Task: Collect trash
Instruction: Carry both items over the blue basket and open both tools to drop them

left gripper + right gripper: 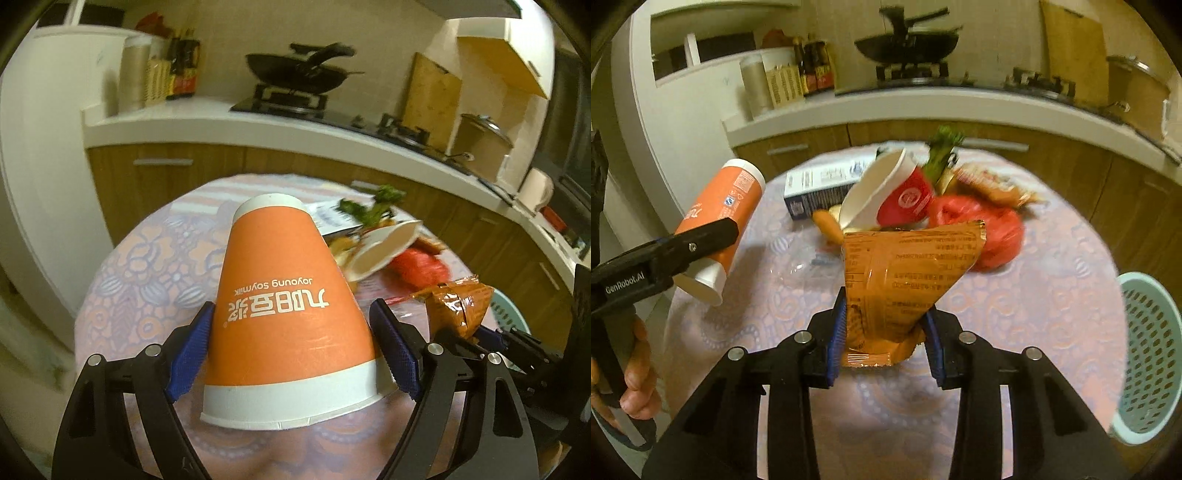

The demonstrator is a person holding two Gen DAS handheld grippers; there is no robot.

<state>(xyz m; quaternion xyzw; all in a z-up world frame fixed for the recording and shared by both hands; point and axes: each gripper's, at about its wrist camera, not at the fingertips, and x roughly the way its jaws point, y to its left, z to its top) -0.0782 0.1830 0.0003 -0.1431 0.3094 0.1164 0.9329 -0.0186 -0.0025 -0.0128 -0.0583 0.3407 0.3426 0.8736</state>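
Clearly both hands are loaded and mid-carry; the left gripper (291, 343) has its fingers closed around an orange paper cup (288, 302), held off the worktop (1015, 306); the right gripper (886, 347) pinches an orange snack wrapper (908, 277) near its bottom seam. Next, I judge, each piece wants dropping into the pale green basket (1145, 354) just off the worktop's right edge; open room lies that way, while the remaining litter heap (923, 199) sits farther back.
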